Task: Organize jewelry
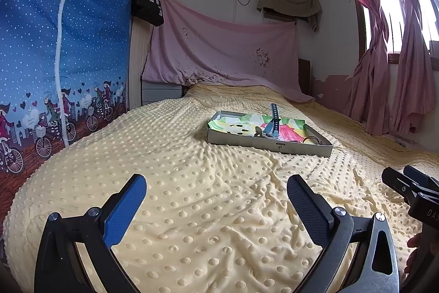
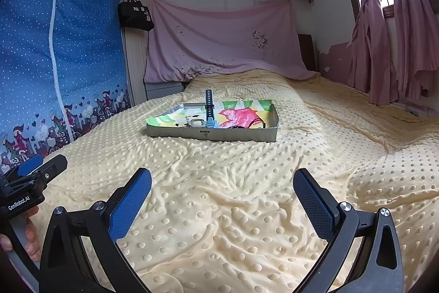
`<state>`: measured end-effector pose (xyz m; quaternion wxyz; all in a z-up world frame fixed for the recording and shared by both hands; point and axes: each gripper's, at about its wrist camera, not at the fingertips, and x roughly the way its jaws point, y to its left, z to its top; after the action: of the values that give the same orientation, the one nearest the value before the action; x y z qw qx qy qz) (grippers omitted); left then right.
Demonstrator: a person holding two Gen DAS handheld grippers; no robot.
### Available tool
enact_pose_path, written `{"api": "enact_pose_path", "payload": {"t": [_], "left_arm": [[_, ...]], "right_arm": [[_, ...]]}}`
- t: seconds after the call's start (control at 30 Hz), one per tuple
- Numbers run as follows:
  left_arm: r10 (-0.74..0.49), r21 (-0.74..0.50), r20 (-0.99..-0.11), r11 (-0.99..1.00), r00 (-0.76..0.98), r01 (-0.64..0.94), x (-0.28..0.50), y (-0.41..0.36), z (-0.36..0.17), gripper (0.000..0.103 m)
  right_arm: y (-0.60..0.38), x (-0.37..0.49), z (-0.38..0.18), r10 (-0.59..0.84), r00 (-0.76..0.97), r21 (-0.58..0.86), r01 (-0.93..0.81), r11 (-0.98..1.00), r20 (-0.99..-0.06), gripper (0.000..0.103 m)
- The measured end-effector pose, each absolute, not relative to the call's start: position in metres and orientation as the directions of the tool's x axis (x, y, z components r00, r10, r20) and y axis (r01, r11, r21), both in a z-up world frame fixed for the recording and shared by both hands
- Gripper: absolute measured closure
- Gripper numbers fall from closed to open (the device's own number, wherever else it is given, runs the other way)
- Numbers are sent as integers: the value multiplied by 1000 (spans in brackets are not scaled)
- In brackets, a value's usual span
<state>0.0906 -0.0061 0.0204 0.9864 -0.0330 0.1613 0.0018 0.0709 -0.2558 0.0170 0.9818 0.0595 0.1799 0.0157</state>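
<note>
The left gripper [image 1: 216,197] hovers low over the yellow dotted blanket [image 1: 192,210] with its blue pads spread wide and nothing between them. The right gripper [image 2: 222,191] is likewise released and empty, held at about the same height just beside the left one; each shows at the edge of the other's view. Under and ahead of both claws there is only bare, wrinkled blanket, with no loose piece of jewelry visible on it.

Farther up the bed, well apart from either claw, sits a shallow grey tray [image 2: 175,133] lined with a brightly printed cloth [image 2: 238,114]. In it a blue watch [image 2: 210,111] stands with one strap pointing upright, a pale ring-shaped piece [image 2: 196,123] lies just to its left, and a thin dark cord or band [image 2: 255,124] lies to its right; what these two are exactly cannot be told.

Judging from this, whatever can be seen of the jewelry already lies in the tray, so the task looks either near its end or not yet begun on the items inside. From the left gripper the tray lies ahead and somewhat to the right; from the right gripper, almost straight ahead.
</note>
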Motion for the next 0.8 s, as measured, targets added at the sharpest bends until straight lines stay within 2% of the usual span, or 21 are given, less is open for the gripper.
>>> {"api": "enact_pose_path", "payload": {"t": [0.8], "left_arm": [[-1, -54, -308, 998, 951, -17, 89, -5, 23, 0]], "right_arm": [[-256, 71, 16, 56, 934, 130, -11, 992, -353, 1]]}}
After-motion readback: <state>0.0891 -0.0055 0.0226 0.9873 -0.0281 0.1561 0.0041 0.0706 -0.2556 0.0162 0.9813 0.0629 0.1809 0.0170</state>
